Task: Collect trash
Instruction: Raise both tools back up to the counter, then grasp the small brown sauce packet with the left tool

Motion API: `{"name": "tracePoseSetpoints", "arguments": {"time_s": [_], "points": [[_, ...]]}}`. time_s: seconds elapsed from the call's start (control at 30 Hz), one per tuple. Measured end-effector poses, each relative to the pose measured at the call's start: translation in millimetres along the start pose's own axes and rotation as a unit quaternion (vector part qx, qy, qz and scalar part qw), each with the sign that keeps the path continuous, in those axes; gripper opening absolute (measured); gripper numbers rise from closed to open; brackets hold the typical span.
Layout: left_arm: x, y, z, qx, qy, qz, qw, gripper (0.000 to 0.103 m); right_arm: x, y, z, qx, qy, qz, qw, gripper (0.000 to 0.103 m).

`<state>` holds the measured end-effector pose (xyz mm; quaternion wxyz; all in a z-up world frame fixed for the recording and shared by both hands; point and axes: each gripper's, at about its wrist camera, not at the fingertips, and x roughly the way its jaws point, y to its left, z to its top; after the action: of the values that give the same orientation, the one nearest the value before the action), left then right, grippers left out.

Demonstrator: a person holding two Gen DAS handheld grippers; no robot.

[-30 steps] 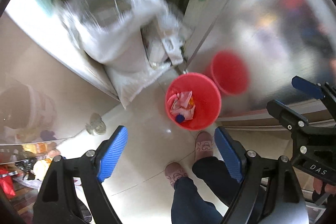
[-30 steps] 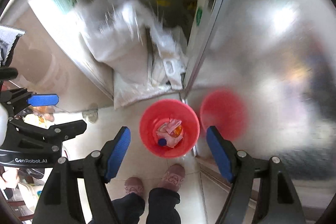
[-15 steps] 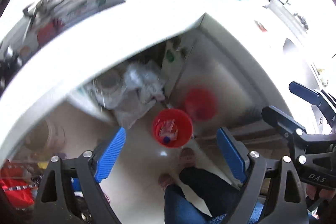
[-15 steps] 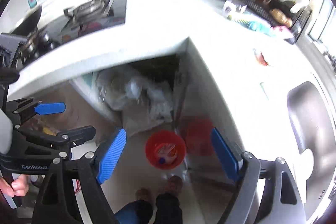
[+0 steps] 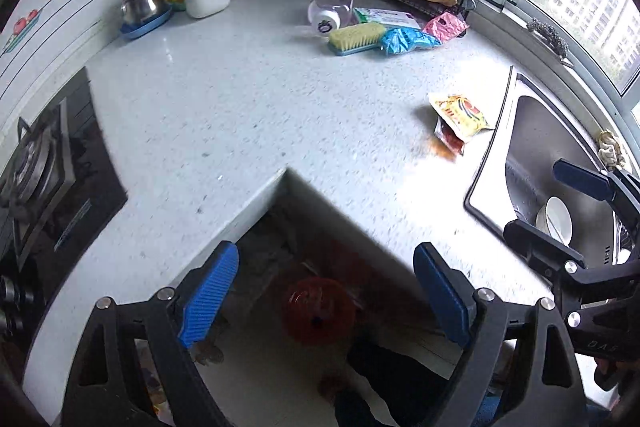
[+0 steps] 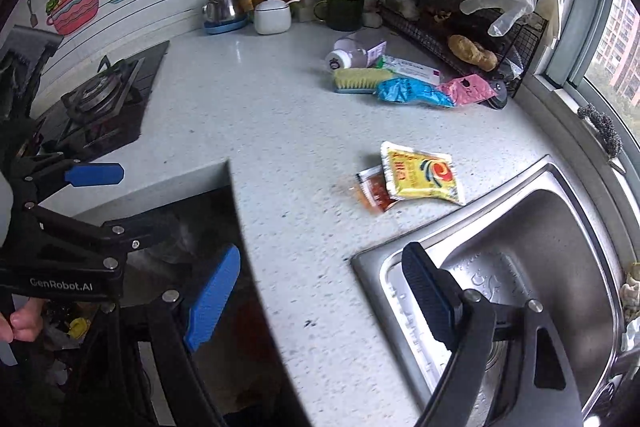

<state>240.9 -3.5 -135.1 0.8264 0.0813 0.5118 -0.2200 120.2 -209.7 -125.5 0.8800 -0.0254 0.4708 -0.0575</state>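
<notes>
A yellow sauce packet (image 6: 422,175) lies on the white counter near the sink, on top of a smaller red packet (image 6: 374,191); both also show in the left wrist view (image 5: 460,113). A blue wrapper (image 6: 412,91) and a pink wrapper (image 6: 470,89) lie at the back by the wire rack. The red bin (image 5: 316,309) with trash stands on the floor below the counter corner. My left gripper (image 5: 326,301) is open and empty above the bin. My right gripper (image 6: 320,297) is open and empty over the counter edge beside the sink.
A steel sink (image 6: 532,267) with a white bowl (image 5: 558,219) is at the right. A gas stove (image 6: 104,99) is at the left. A scrub brush (image 6: 356,79), a bottle (image 6: 352,55), a kettle (image 6: 224,7), jars and a wire rack (image 6: 460,27) line the back.
Both grippers have risen from floor level over the red bin to above the counter. The counter top with its wrappers is now in view. Both stay open and empty.
</notes>
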Motion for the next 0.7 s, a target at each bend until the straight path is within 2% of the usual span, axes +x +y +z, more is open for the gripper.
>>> {"name": "tracePoseSetpoints", "arguments": {"time_s": [0.17, 0.37, 0.7], "points": [[32, -32, 38, 0.005, 0.01, -0.026, 0.9996, 0.088, 11, -45, 20, -0.01, 0.013, -0.015, 1.0, 0.082], [71, -71, 60, 0.032, 0.042, -0.054, 0.9972, 0.088, 21, -92, 20, -0.004, 0.024, -0.035, 0.999, 0.082], [120, -93, 86, 0.052, 0.074, -0.061, 0.994, 0.088, 50, -122, 10, 0.06, 0.033, -0.021, 0.997, 0.082]]}}
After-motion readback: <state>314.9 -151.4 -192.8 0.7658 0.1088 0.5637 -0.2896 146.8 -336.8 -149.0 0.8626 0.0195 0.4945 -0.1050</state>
